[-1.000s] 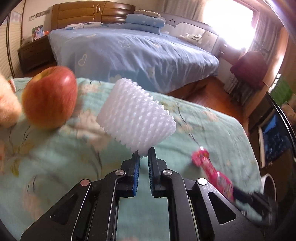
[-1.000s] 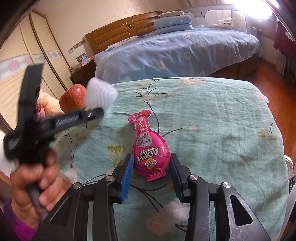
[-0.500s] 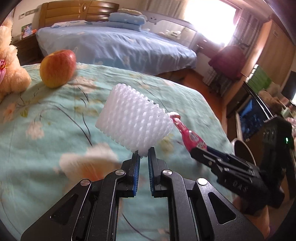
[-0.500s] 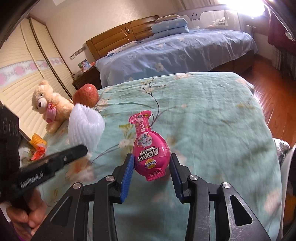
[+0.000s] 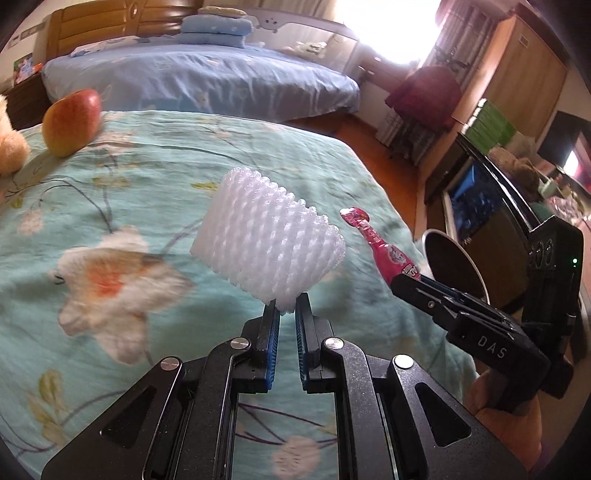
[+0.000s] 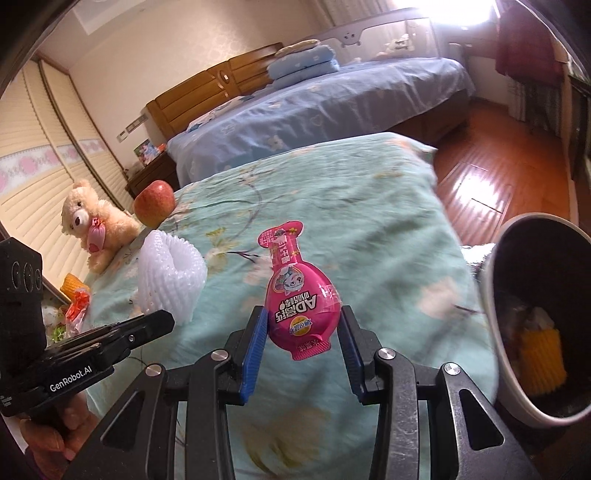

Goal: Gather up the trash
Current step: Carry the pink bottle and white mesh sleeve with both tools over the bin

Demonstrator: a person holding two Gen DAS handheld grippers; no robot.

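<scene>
Above a floral teal bedspread (image 6: pixel 369 221), the left gripper (image 5: pixel 286 310) pinches a white foam fruit net (image 5: pixel 269 247) at its lower edge, left of the pink drink pouch (image 6: pixel 299 295) clamped in the right gripper (image 6: pixel 301 328). A round trash bin (image 6: pixel 495 332) stands right of the bed. Behind, a red apple (image 6: pixel 154 203) rests beside a cream teddy bear (image 6: pixel 92 221).

Floor: reddish wooden boards (image 6: pixel 476 184), sunlit at right.
Bed: blue-covered bed (image 5: pixel 207 85) with wooden headboard (image 6: pixel 218 85), upper frame.
Window: glaring window (image 5: pixel 388 26), upper right.
Wall: cream slatted doors (image 6: pixel 37 177), left.
Chair: dark red armchair (image 5: pixel 424 96).
</scene>
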